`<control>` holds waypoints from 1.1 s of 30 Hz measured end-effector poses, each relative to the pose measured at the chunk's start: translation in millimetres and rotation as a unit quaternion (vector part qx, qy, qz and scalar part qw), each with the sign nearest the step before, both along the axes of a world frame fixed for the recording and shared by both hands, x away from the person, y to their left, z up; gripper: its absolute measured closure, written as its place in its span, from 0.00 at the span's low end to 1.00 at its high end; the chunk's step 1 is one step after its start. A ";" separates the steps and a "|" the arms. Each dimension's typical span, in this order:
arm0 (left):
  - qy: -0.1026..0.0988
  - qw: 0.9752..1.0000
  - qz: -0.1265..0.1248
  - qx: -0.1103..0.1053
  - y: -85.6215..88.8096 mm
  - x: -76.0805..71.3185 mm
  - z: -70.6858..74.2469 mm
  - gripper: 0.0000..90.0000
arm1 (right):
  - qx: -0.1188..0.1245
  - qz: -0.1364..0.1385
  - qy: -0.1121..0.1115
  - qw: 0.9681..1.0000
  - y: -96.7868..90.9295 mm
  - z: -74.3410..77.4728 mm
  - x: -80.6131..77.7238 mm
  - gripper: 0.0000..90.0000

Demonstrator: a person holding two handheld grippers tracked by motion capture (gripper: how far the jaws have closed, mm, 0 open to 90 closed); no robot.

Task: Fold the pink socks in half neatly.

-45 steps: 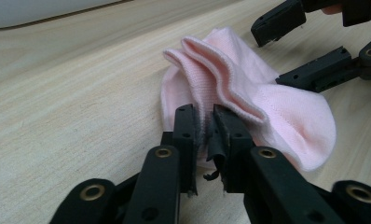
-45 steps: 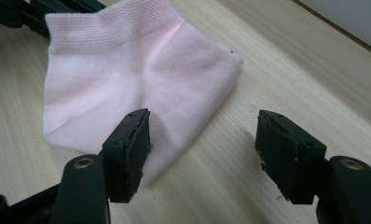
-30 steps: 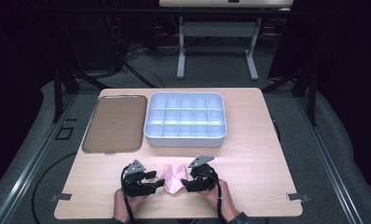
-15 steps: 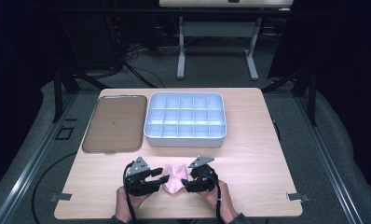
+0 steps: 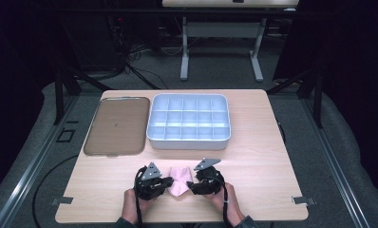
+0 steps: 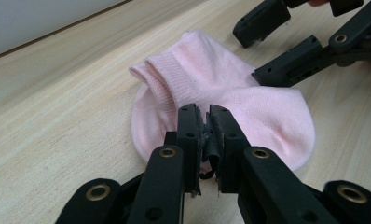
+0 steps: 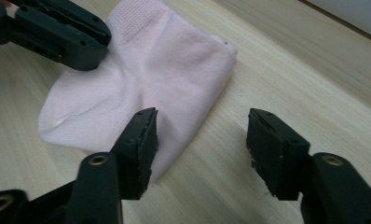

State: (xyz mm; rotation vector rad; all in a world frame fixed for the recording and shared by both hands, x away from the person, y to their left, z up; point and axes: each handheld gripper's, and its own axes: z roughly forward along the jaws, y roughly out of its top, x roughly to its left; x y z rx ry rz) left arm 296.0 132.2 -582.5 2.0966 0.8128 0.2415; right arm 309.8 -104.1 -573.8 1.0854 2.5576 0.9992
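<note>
A small pink sock point(image 5: 179, 181) lies folded on the wooden table near its front edge, between the two grippers. My left gripper point(image 6: 203, 116) is shut, its tips over the sock's point(image 6: 249, 100) near side, and I see no fabric between the jaws. In the right gripper view the left gripper point(image 7: 97, 44) rests on the sock's point(image 7: 151, 65) far edge. My right gripper point(image 7: 202, 135) is open, one jaw above the sock's edge and the other above bare wood. From above, the left gripper point(image 5: 168, 182) and right gripper point(image 5: 191, 185) flank the sock.
A white compartment box point(image 5: 189, 142) stands at the back middle of the table point(image 5: 272, 161). A flat brown tray point(image 5: 116, 124) lies to its left. Both hands come in over the front edge. Dark floor, cables and table legs lie beyond.
The left gripper has slid right onto the sock. The sock now looks narrower and more bunched between the two grippers. The right gripper has barely moved.
</note>
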 end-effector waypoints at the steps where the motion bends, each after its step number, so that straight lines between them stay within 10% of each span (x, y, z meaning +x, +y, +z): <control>1: -0.004 1.000 -0.001 -0.002 0.9 0.1 -1.0 0.94 | 0.003 0.005 0.007 1.000 -0.3 0.7 0.1 0.59; 17: -0.018 1.000 0.001 -0.011 3.7 -0.2 -5.2 0.99 | 0.071 0.019 0.055 0.996 -6.5 -4.6 4.7 0.91; 33: -0.006 1.000 -0.001 -0.013 -12.3 5.5 -2.3 0.99 | 0.073 0.007 0.033 0.997 -18.4 -1.9 -3.7 0.96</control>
